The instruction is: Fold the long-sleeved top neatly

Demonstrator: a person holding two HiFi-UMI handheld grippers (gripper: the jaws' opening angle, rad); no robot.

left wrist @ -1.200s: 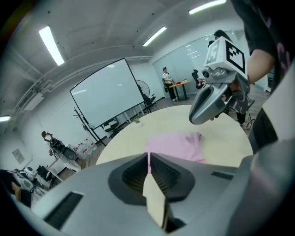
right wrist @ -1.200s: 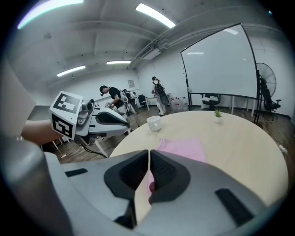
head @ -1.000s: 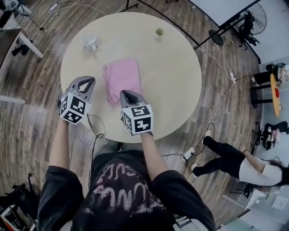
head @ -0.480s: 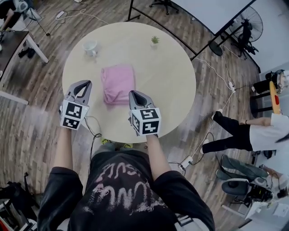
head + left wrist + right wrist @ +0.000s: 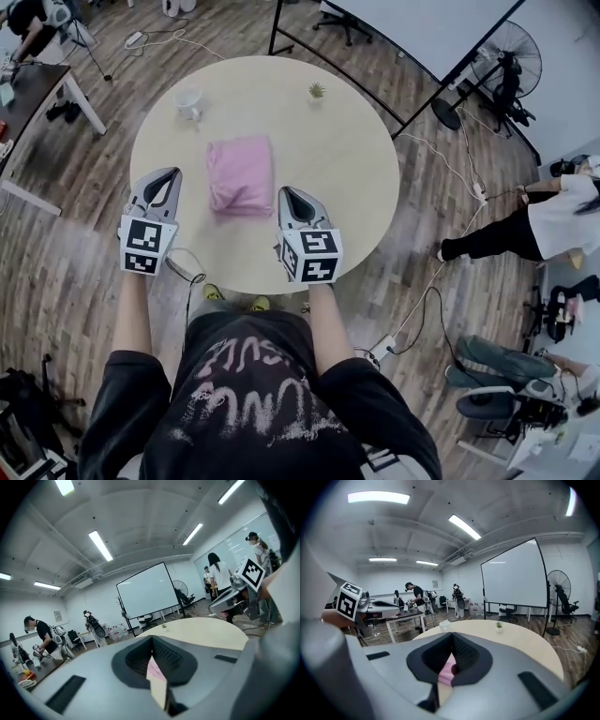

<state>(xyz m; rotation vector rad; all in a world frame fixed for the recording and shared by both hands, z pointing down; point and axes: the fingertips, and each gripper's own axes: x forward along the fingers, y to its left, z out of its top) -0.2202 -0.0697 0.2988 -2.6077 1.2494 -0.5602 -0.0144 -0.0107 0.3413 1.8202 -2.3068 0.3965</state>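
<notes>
Two tools hang at the near edge of the round surface [image 5: 337, 150], and the long-sleeved top [image 5: 241, 174] lies between them, slightly farther in toward the surface's middle. The left tool [image 5: 172, 173] is at the near-left edge, just beside the top's left side. The right tool [image 5: 288, 192] is just off the top's near-right corner. Neither touches the cloth. Both tools have their jaws pressed together at the tips and grip nothing.

The top is soft pink fabric folded into a thick, roughly rectangular pad with rounded corners and a slightly puffed near edge. The surface is pale, smooth and matte. Each tool is grey moulded plastic tapering to a point, with black ribbed pads inside and a cube of black-and-white square markers at the back. A white mug [image 5: 188, 99] stands near the far-left edge and a small potted plant [image 5: 317, 91] near the far edge, both well apart from the top.

The top's sleeves and collar cannot be made out in the folded bundle. The cubes cover the hands holding the tools. In each gripper view the tool's own body blocks most of the surface, so only a sliver of pink shows below the closed tips.
</notes>
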